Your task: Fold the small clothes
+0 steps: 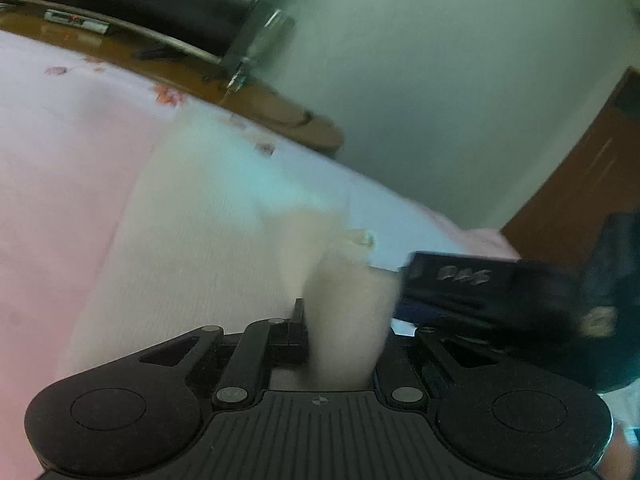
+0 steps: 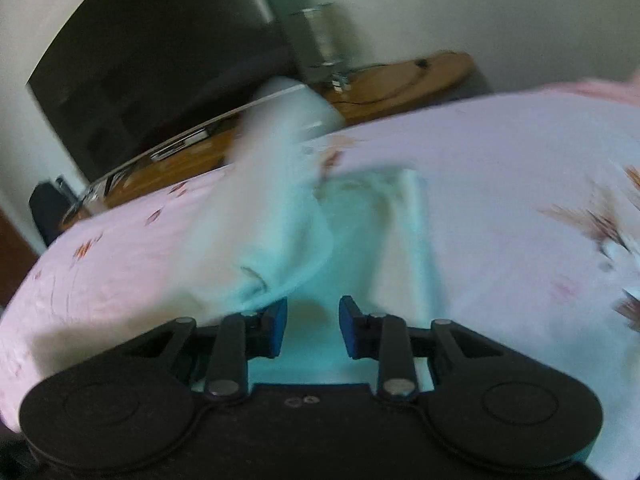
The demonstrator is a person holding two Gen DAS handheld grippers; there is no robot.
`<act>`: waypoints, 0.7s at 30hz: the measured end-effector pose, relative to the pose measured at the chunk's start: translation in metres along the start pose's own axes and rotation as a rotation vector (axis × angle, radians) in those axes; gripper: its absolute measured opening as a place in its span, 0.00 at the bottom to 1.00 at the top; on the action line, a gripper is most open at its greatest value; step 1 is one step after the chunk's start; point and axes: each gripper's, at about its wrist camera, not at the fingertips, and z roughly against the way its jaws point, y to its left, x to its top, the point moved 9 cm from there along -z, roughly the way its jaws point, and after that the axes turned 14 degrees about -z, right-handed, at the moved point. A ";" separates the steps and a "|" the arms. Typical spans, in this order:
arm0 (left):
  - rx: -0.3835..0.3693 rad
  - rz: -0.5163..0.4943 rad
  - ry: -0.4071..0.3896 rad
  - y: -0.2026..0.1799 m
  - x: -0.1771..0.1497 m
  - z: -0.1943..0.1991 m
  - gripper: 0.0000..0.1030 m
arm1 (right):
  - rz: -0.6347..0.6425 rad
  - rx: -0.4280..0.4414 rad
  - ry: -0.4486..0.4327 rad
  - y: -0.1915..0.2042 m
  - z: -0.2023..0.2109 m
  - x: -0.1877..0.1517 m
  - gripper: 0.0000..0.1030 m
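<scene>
Both wrist views sit close over the pink bedsheet (image 1: pixel 60 180), angled downward, each sharing the pale garment (image 2: pixel 360 220) and wooden table (image 2: pixel 400 80).

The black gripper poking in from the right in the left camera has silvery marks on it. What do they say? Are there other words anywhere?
Silvery marks on the right gripper: too blurred to read.
Flat device on the wooden table, red specks: too small and blurred to read.
Garment, bedsheet: no words visible.
</scene>
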 end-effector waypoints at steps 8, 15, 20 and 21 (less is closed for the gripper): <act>-0.043 -0.050 -0.004 -0.039 0.016 0.030 0.87 | -0.196 0.097 0.037 -0.022 0.021 0.006 0.37; 0.081 0.015 -0.045 0.021 0.028 0.066 0.87 | -0.182 0.103 0.116 -0.004 0.000 -0.002 0.45; 0.175 0.052 -0.061 0.067 0.047 0.056 0.87 | -0.164 0.104 0.139 0.002 -0.027 -0.005 0.44; 0.187 0.037 -0.069 0.071 0.051 0.052 0.87 | -0.166 0.119 0.134 0.003 -0.029 -0.006 0.41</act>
